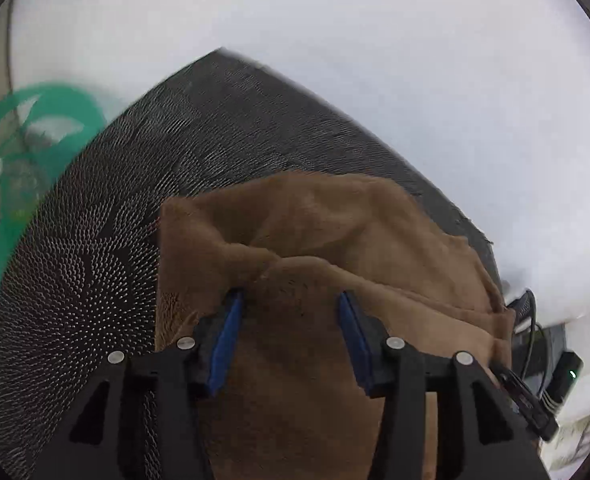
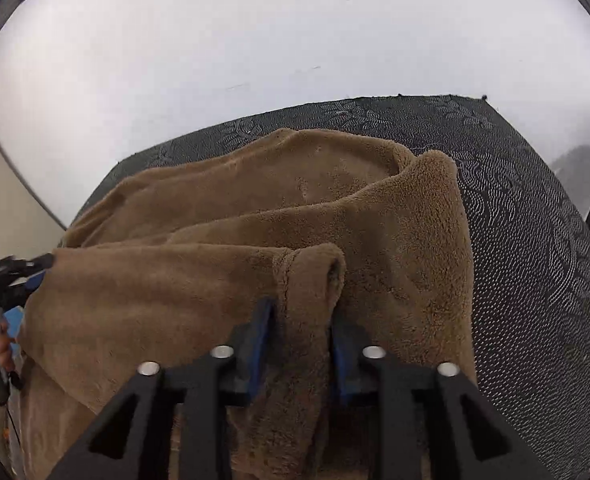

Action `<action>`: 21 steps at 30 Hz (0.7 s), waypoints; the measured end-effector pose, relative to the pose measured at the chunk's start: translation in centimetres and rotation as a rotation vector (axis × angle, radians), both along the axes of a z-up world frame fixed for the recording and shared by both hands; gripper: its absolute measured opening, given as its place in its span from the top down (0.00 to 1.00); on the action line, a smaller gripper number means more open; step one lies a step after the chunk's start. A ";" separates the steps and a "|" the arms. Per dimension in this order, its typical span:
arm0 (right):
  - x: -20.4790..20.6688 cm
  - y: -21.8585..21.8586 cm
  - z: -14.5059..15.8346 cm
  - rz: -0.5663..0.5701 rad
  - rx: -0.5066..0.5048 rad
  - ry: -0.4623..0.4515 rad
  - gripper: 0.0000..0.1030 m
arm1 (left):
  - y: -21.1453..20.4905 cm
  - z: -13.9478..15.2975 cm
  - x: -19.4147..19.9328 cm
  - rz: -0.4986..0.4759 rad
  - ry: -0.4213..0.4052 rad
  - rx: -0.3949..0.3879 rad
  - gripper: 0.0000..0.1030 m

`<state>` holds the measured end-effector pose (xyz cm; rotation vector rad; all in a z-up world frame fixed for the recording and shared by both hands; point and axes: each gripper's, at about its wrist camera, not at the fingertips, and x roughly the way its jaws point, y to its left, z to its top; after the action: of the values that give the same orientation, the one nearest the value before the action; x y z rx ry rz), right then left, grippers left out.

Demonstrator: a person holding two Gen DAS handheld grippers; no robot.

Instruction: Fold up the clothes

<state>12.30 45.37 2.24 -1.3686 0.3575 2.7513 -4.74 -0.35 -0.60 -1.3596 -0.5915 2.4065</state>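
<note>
One brown cloth (image 2: pixel 255 280) is spread in folds on one dark patterned table (image 2: pixel 535 240). A bunched fold is pinched by the right gripper (image 2: pixel 303 320). The left gripper (image 1: pixel 291 312) is held wide apart over the cloth, gripping nothing.

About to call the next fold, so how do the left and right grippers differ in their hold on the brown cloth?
The right gripper has its jaws pinched on a bunched ridge of the brown cloth. The left gripper has its jaws wider apart, with flatter cloth spread between them; whether it grips is unclear. Both have black frames with blue pads and reach over the dark patterned surface.
</note>
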 end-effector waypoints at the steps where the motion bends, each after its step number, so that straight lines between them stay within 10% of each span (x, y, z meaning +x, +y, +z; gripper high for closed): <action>1: 0.1 0.1 0.0 0.010 0.003 -0.004 0.33 | 0.4 0.1 0.1 -0.010 0.015 -0.035 0.48; 5: 1.3 0.1 1.4 -0.022 0.031 0.025 0.30 | 1.5 0.9 0.6 -0.034 0.042 -0.153 0.48; 10: 3.1 1.0 3.9 -0.101 0.076 0.131 0.29 | 0.5 2.7 2.7 0.016 0.072 -0.114 0.43; 16: 2.8 -3.3 4.3 0.128 0.071 0.167 0.30 | 3.5 4.2 4.3 -0.111 0.138 -0.077 0.27; 21: -0.6 -5.7 0.8 0.216 0.100 0.015 0.29 | 4.4 1.6 2.8 -0.098 0.086 -0.146 0.26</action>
<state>11.71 39.68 3.01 -1.4413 0.0743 2.9044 -1.91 4.05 1.05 -1.3006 -0.3249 2.4550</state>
